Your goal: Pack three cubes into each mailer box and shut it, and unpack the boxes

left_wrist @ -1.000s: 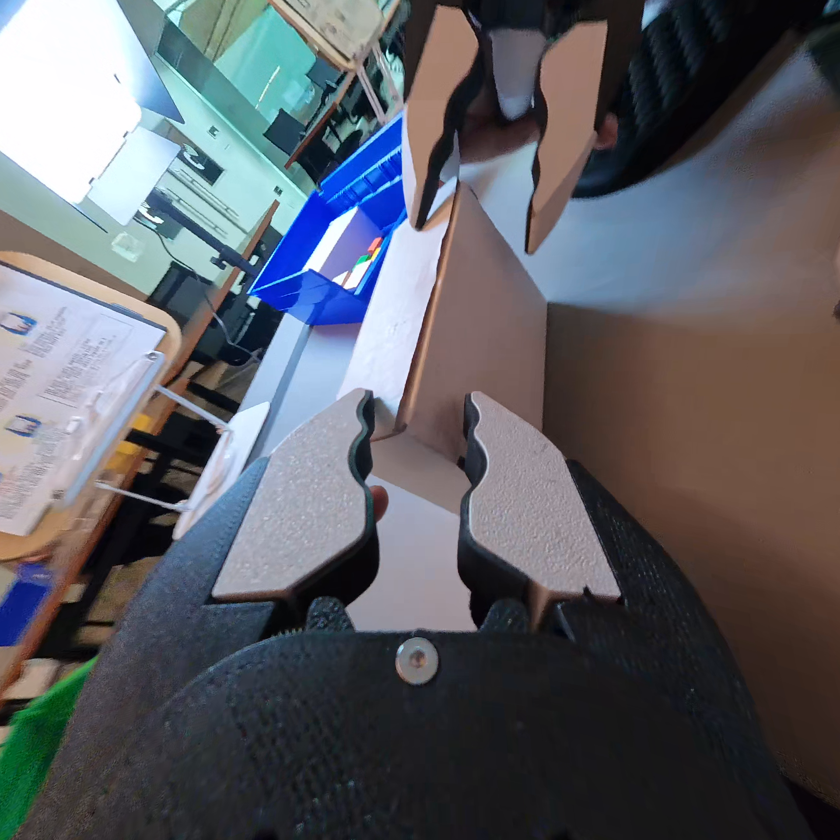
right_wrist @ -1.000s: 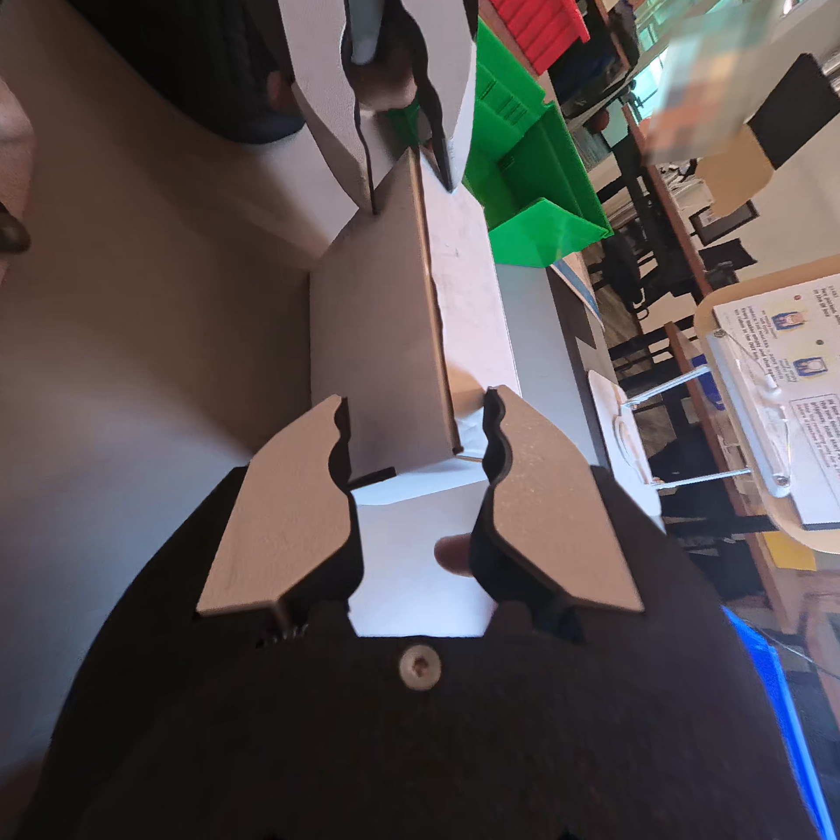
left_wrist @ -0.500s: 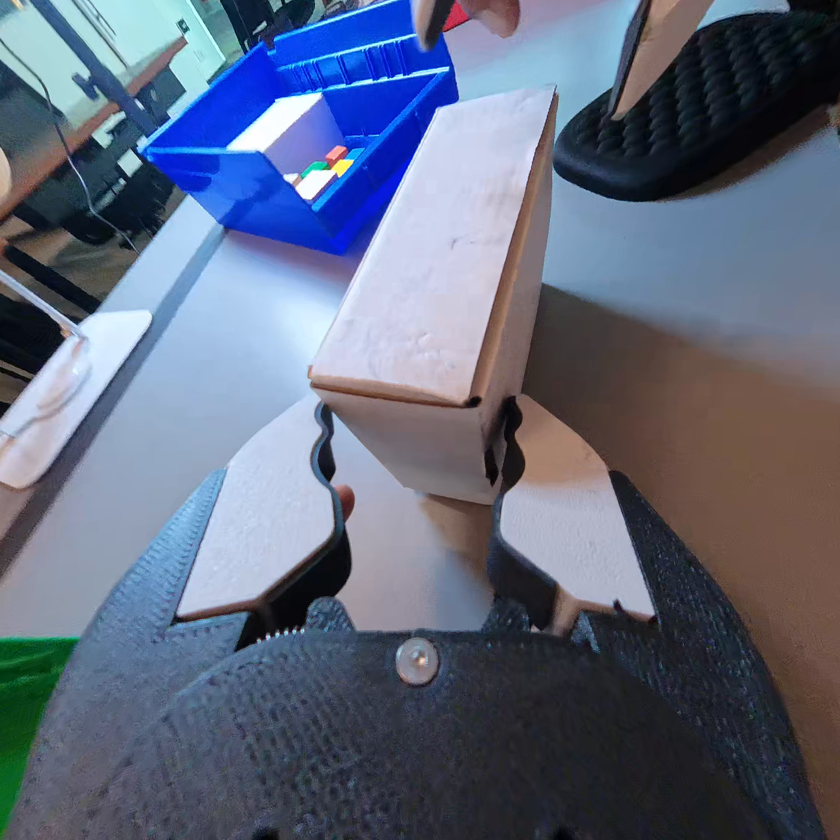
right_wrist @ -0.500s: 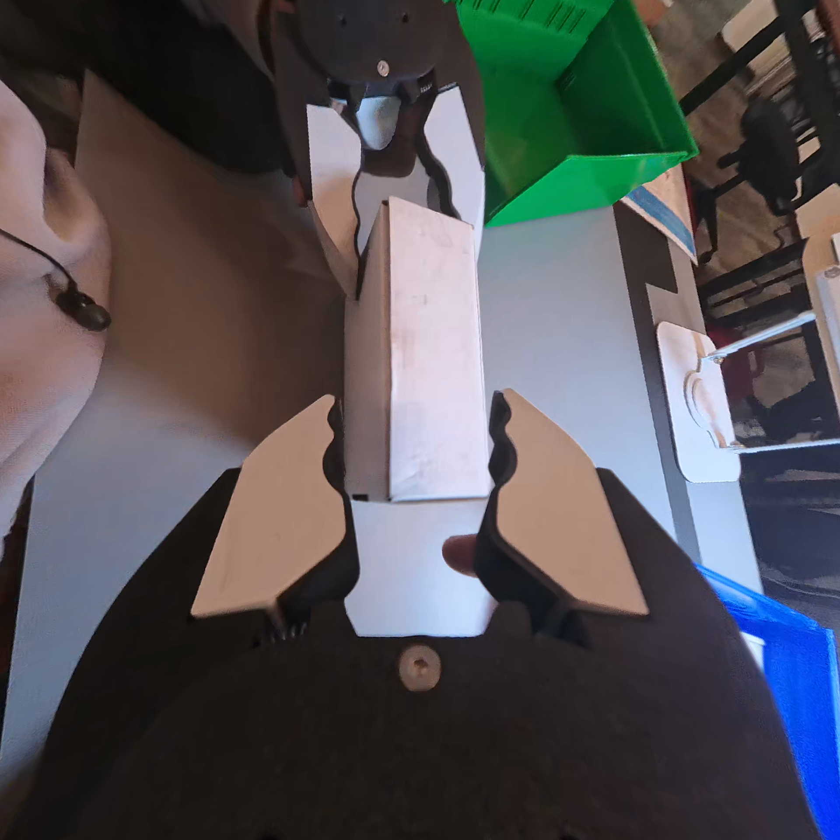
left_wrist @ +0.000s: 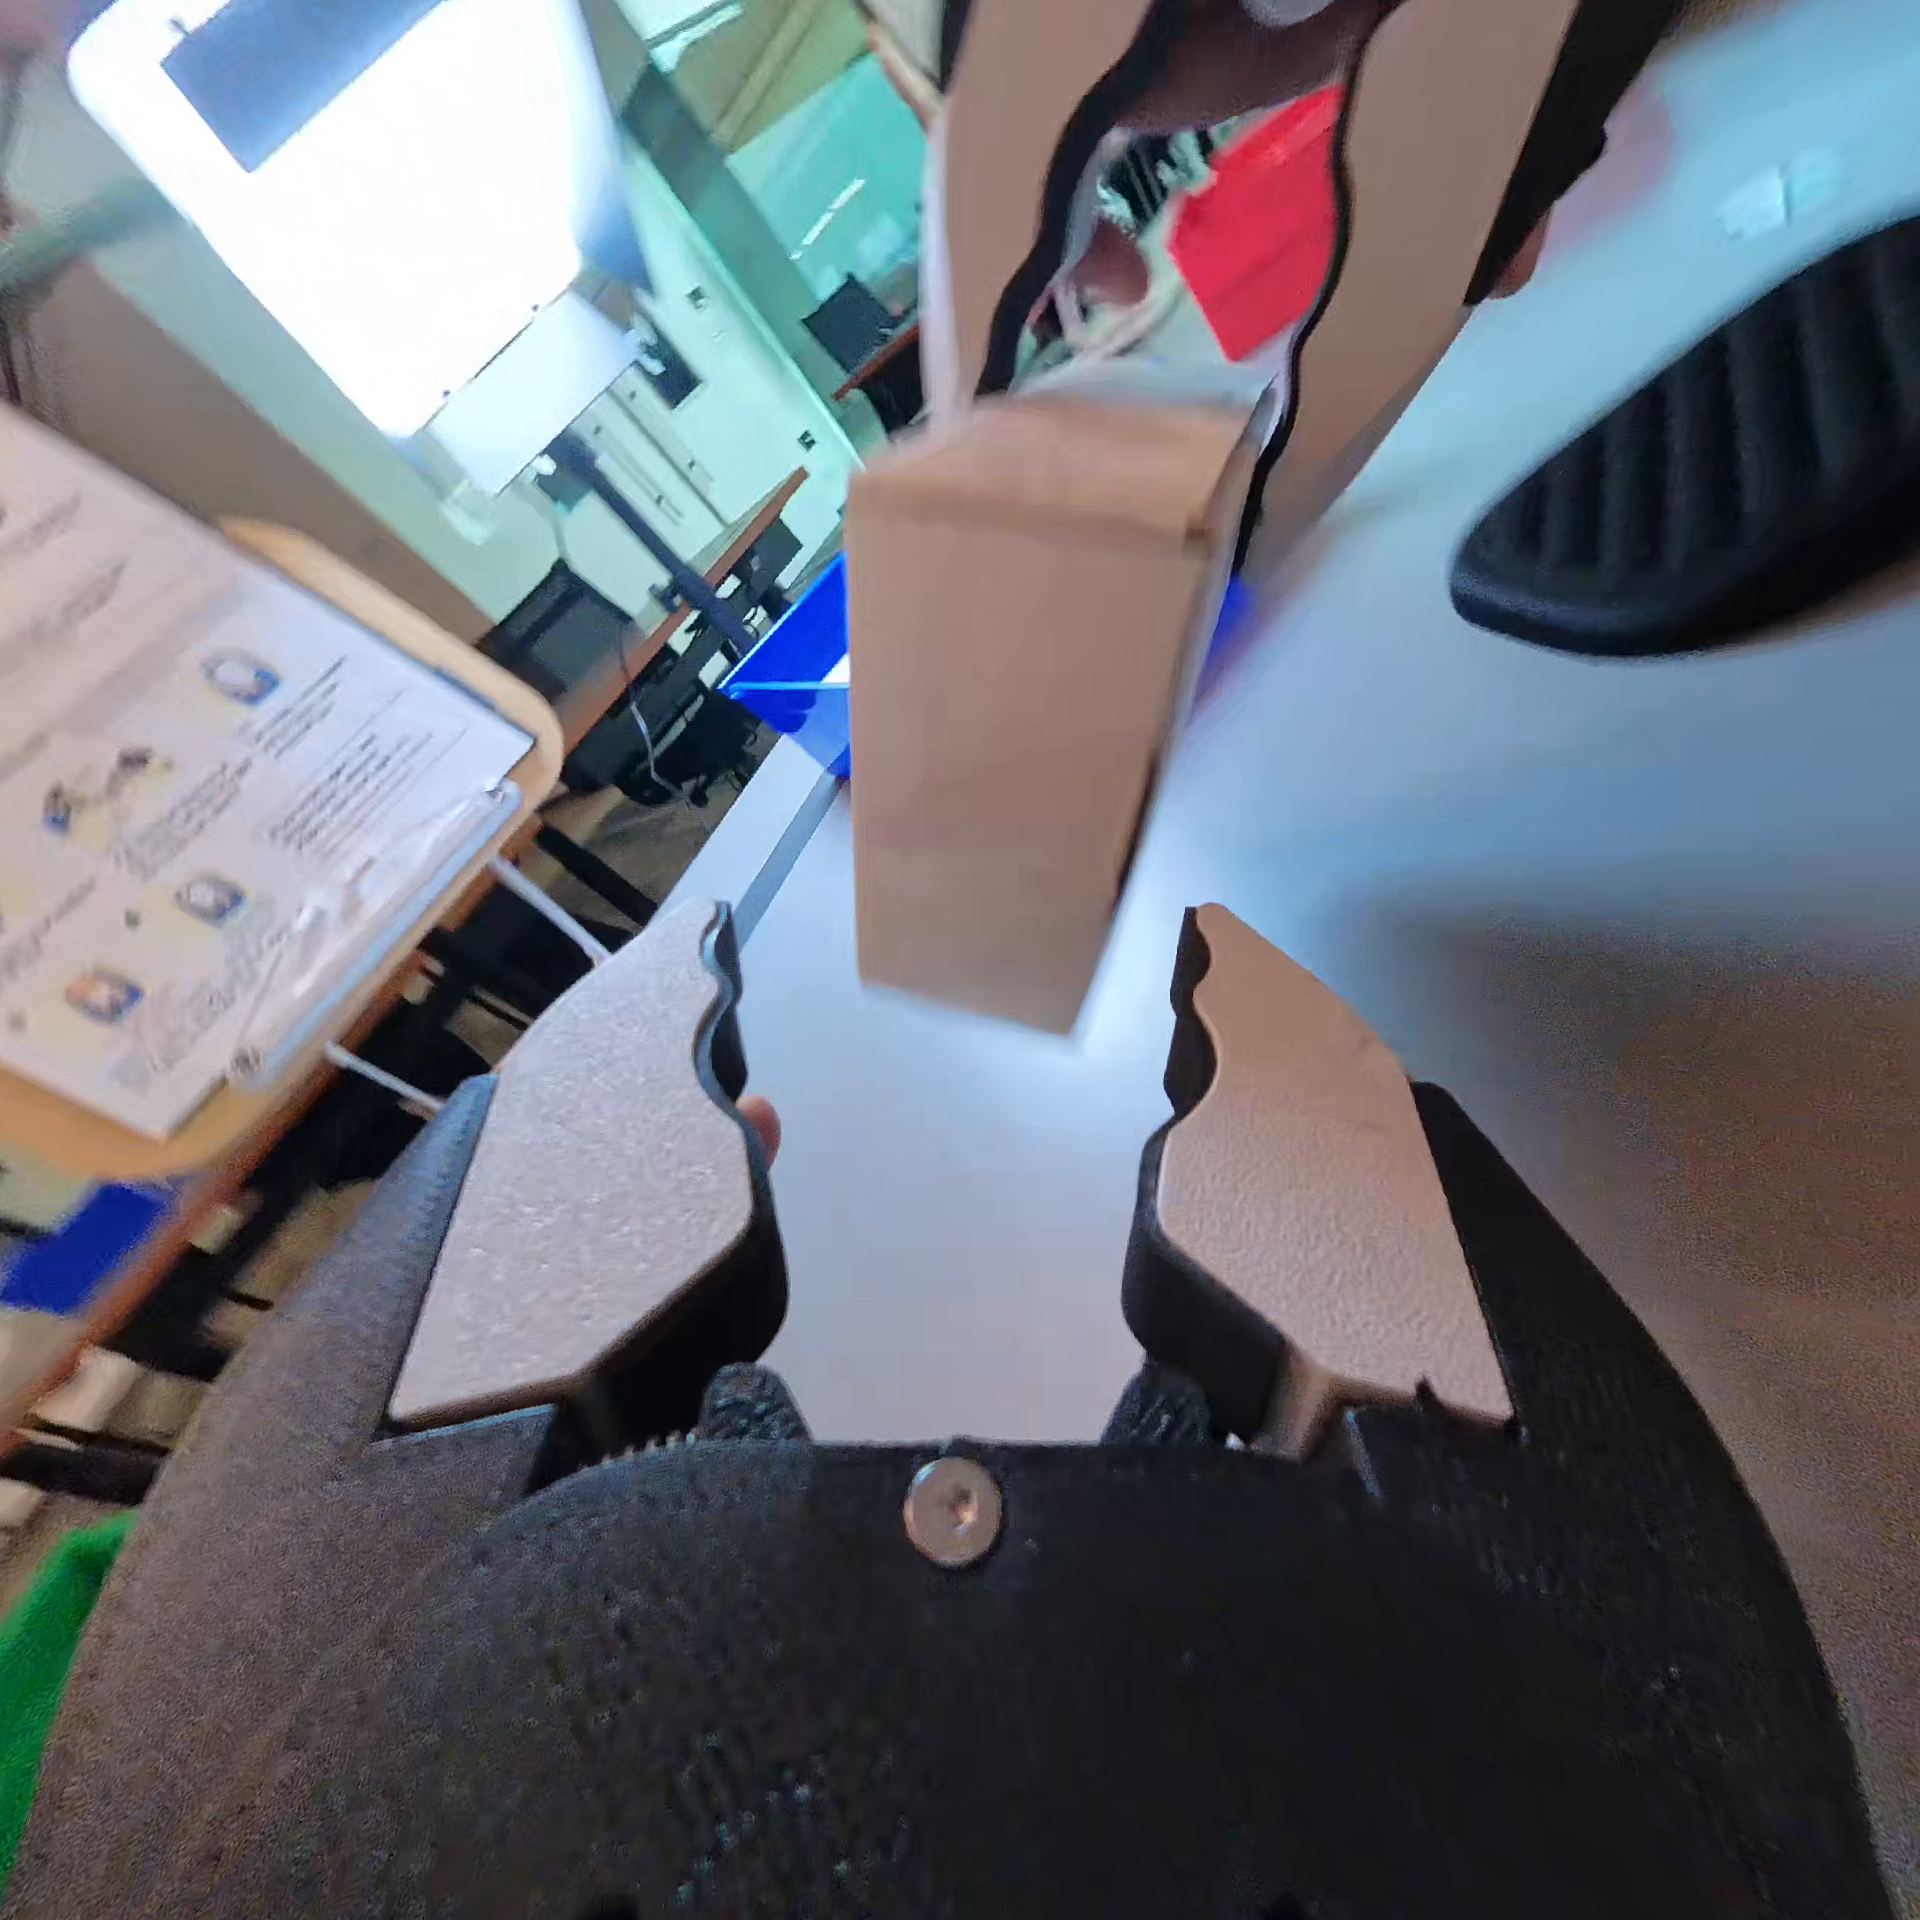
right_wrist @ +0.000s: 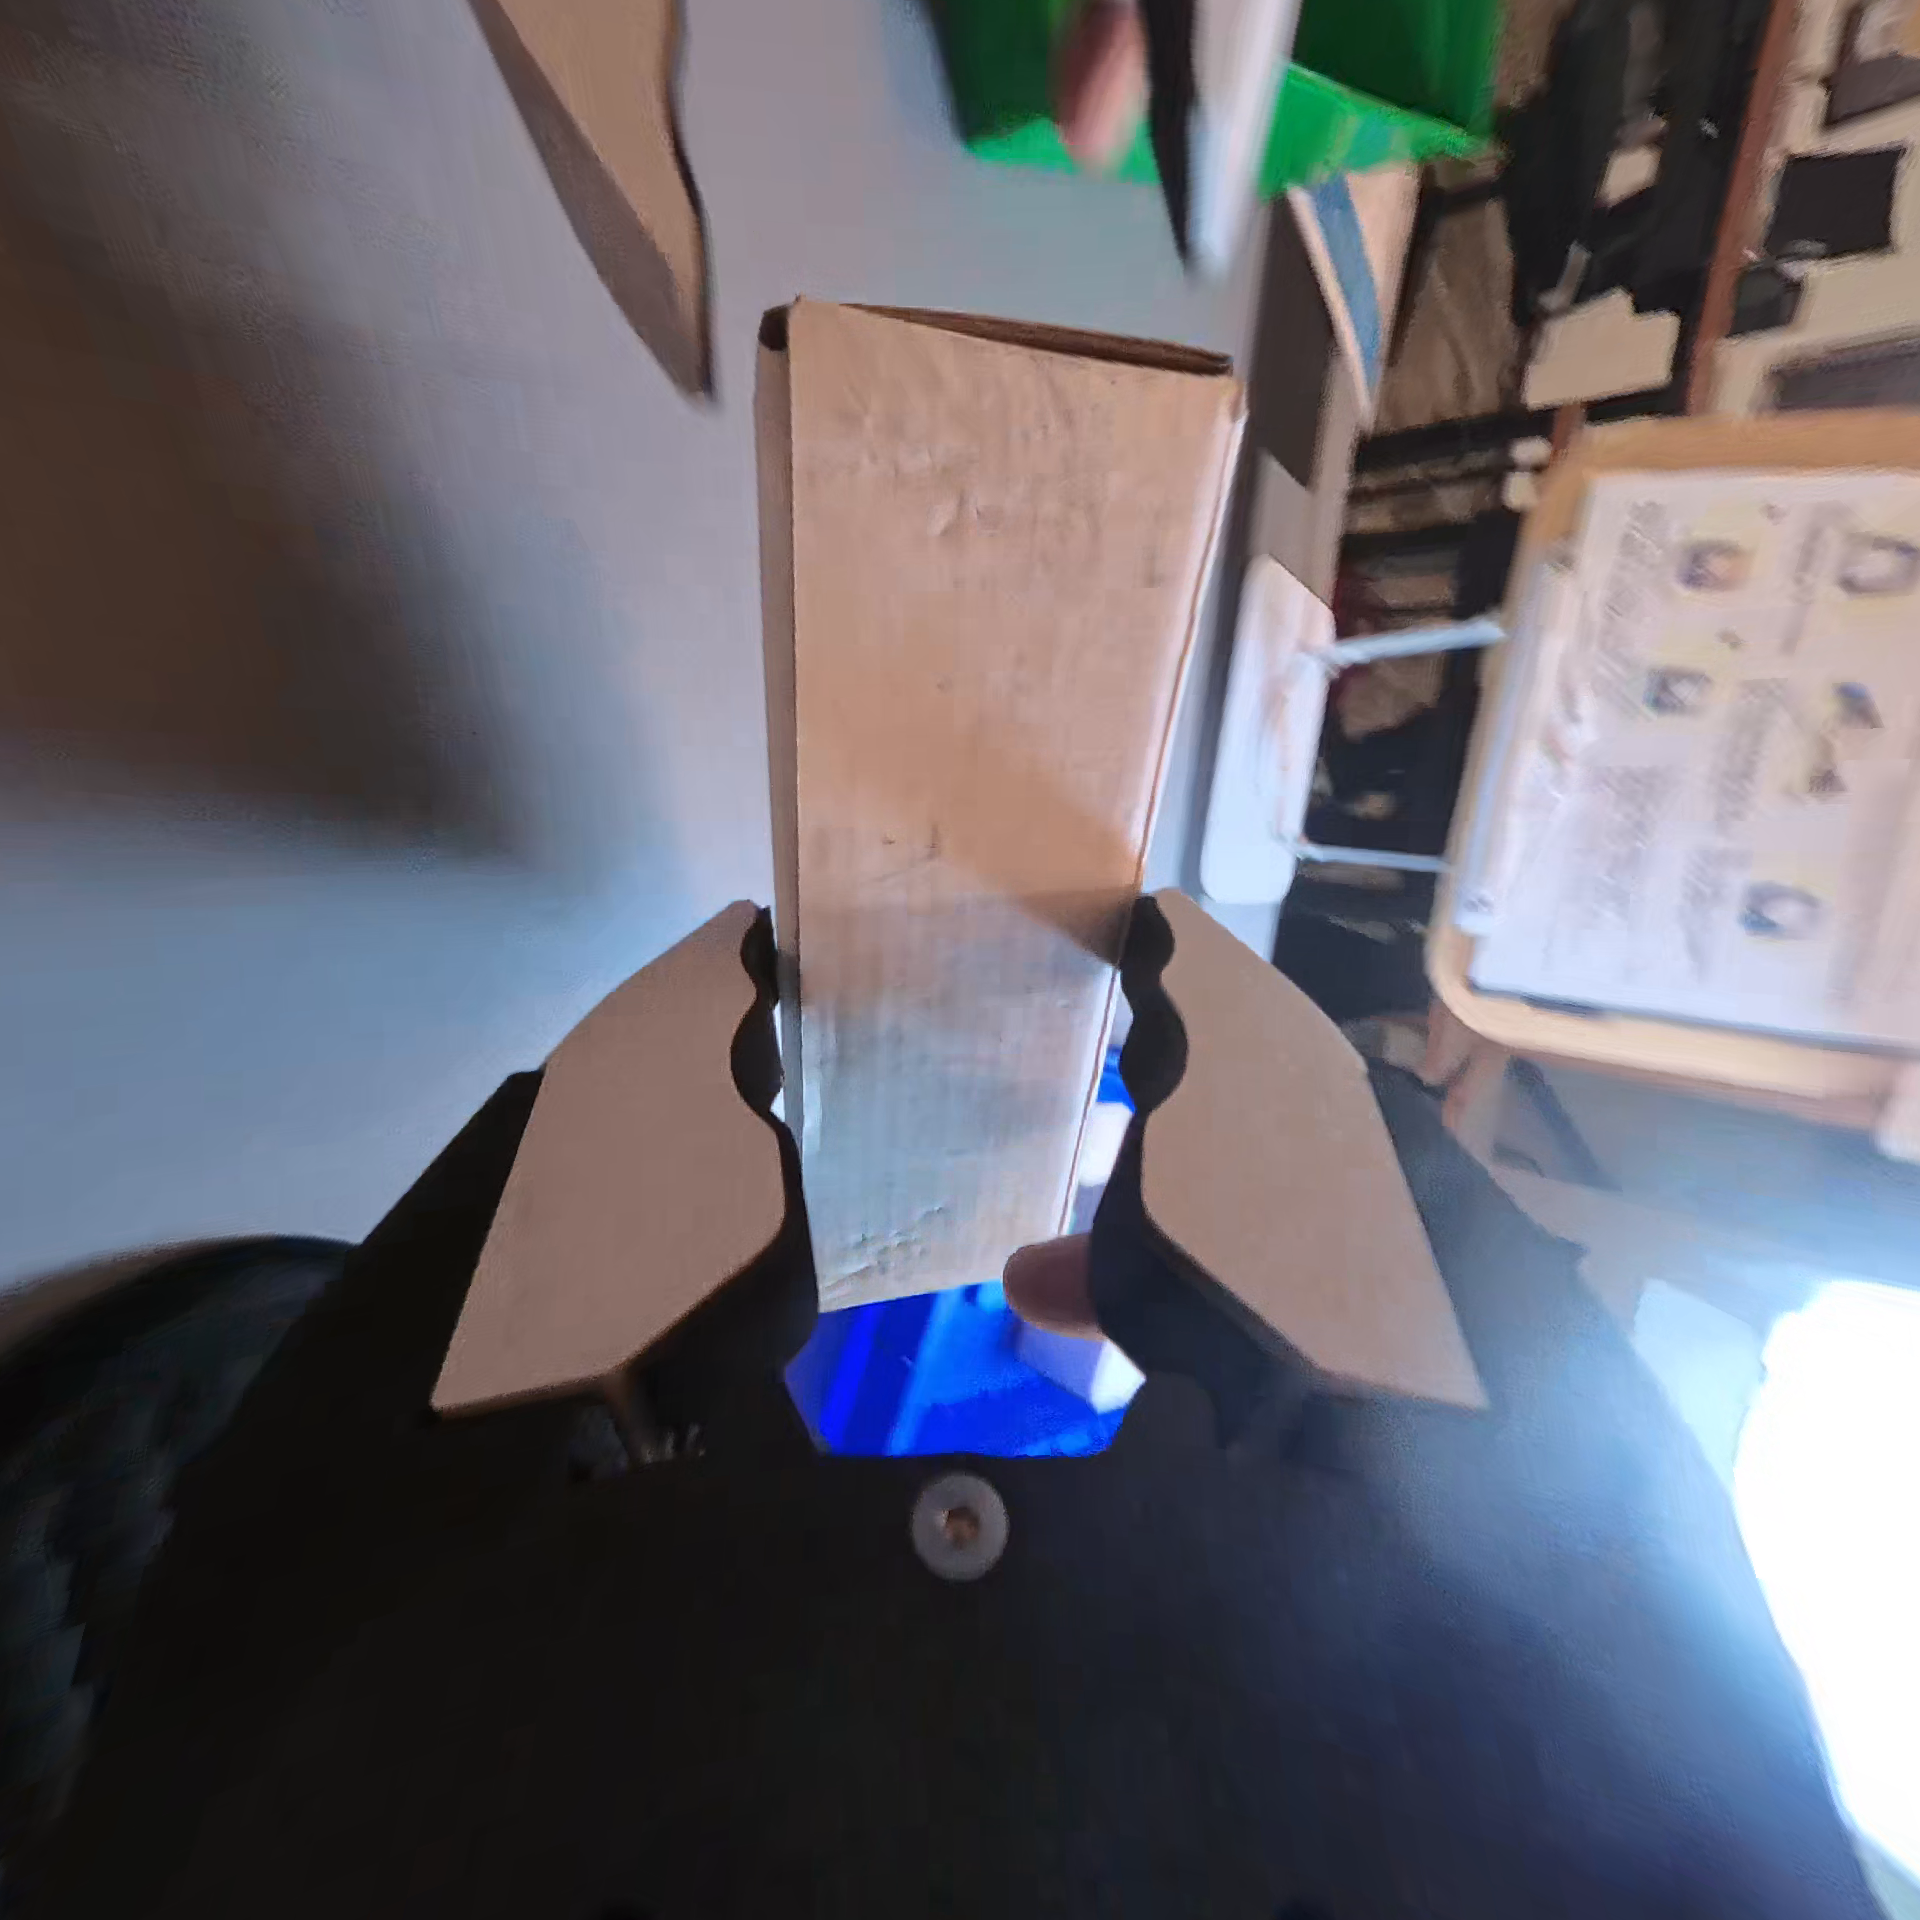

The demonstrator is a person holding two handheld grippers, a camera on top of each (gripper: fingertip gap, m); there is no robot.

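A closed brown cardboard mailer box [right_wrist: 987,644] is clamped at its near end between the fingers of my right gripper [right_wrist: 948,920] and is held up off the grey table [left_wrist: 1455,831]. In the left wrist view the box [left_wrist: 1008,707] hangs from the right gripper [left_wrist: 1174,312] at the top, with its free end just beyond my left gripper [left_wrist: 956,925]. The left gripper is open and empty and does not touch the box. It also shows at the top of the right wrist view, where its fingers [right_wrist: 623,187] are spread wide. No cubes are visible.
A blue bin [left_wrist: 790,686] stands at the table's far edge, also seen behind the box [right_wrist: 935,1382]. A green bin [right_wrist: 1351,125] is past the left gripper. A black ribbed pad [left_wrist: 1714,468] lies on the table. A document stand [right_wrist: 1714,748] stands beside the table. Spacing between my two grippers at the tips: around 10 cm.
The box lay on the table between both grippers. Now my right gripper has shut on its end and lifted it, and my left gripper has opened wider and drawn back.
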